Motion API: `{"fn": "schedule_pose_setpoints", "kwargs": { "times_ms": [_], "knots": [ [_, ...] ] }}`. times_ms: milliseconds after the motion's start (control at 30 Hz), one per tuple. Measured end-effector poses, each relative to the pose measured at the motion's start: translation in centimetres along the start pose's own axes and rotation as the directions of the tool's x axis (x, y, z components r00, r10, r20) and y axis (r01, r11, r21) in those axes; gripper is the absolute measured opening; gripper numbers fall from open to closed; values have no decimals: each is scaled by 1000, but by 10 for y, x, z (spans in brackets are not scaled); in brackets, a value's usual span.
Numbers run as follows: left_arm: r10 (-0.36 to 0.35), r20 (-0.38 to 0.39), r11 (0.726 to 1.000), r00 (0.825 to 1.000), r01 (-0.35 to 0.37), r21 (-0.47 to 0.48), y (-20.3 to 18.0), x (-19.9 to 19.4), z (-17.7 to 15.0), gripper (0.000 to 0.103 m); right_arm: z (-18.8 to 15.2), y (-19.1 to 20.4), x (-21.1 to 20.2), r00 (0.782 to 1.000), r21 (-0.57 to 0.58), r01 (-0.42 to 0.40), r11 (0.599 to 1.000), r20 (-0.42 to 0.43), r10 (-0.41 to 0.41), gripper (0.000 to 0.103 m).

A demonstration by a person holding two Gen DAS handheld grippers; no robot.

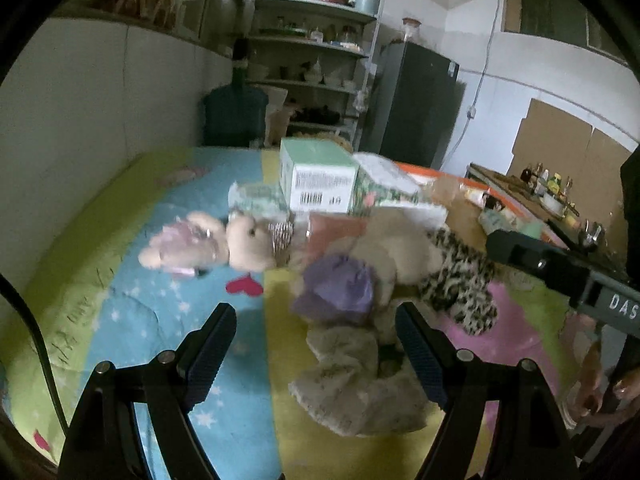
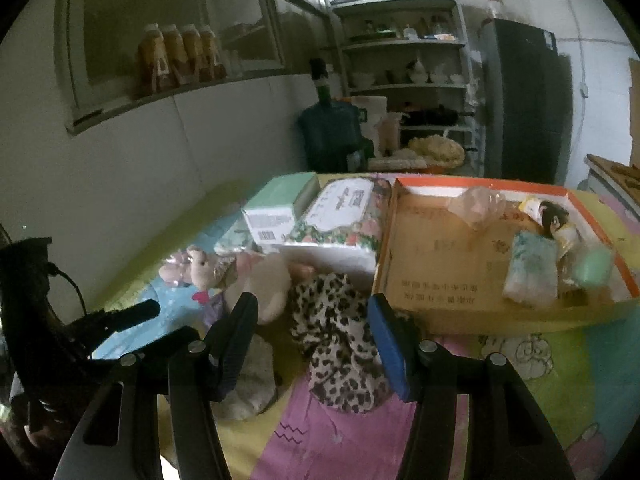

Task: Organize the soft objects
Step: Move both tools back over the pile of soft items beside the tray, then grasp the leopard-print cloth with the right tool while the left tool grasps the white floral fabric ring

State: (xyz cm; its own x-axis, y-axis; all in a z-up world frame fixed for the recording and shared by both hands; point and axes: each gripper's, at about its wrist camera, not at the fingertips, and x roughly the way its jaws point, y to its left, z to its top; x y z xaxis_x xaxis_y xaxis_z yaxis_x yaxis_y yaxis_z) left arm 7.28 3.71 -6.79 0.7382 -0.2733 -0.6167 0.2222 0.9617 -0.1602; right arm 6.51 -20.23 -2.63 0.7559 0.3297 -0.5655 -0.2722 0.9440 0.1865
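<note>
Leopard-print fabric (image 2: 336,340) is seen lying in a heap on the surface (image 2: 520,380), which is covered by a cartoon-patterned cloth in yellow, pink and blue. The right gripper (image 2: 312,320) is held just above this fabric with its jaws standing apart and nothing pressed between them. Touching the fabric on its left, a cream plush toy (image 1: 392,252) and a purple soft piece (image 1: 340,288) are piled together, and a grey fuzzy item (image 1: 352,380) is found nearer the camera in the left wrist view. The left gripper (image 1: 316,328) is poised over this pile, its jaws open and empty, with the grey item lying below the gap. A small teddy bear (image 1: 244,244) in a pale pink outfit is laid on the blue patch to the left of the pile. Behind the toys a mint-green box (image 1: 316,176) and a floral tissue pack (image 2: 344,220) are set side by side. To their right an orange-rimmed cardboard tray (image 2: 440,280) is placed, in which a patterned pouch (image 2: 532,272) and a small doll (image 2: 556,220) are held.
</note>
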Motion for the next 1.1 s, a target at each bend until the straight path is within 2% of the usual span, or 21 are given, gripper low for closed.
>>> {"fn": "schedule_pose_setpoints", "kwargs": {
  "times_ms": [267, 400, 467, 600, 667, 700, 733, 767, 1100],
  "knots": [
    [-11, -59, 1000, 998, 11, -2, -1, 13, -14, 81, -15, -10, 8, 999, 26, 38, 999, -41, -37, 59],
    [-9, -41, 1000, 999, 9, 0, -2, 11, -20, 81, -20, -13, 11, 997, 32, 58, 998, -57, -56, 59],
    [-14, -31, 1000, 999, 14, 4, -2, 9, -22, 74, -23, -16, 14, 996, 38, 66, 997, -69, -63, 59],
    [-18, -19, 1000, 1000, 18, 21, -4, 7, -25, 41, -27, -18, 20, 993, 44, 77, 996, -91, -72, 59],
    [-40, -21, 999, 999, 41, 11, -4, 6, -27, 32, -29, -17, 24, 991, 41, 83, 996, -105, -79, 60],
    [-46, -21, 999, 999, 46, 7, -4, 5, -27, 24, -30, -17, 27, 990, 37, 89, 995, -113, -84, 62],
    [-55, -22, 999, 998, 55, 3, -4, 5, -27, 21, -31, -17, 29, 989, 34, 92, 995, -119, -87, 70],
    [-58, -22, 998, 998, 58, 1, -5, 4, -27, 20, -31, -16, 31, 988, 31, 96, 995, -125, -91, 73],
    [-74, -8, 997, 997, 74, 14, -8, -5, -28, 15, -35, -15, 41, 985, 21, 105, 994, -140, -101, 73]
  ]
}}
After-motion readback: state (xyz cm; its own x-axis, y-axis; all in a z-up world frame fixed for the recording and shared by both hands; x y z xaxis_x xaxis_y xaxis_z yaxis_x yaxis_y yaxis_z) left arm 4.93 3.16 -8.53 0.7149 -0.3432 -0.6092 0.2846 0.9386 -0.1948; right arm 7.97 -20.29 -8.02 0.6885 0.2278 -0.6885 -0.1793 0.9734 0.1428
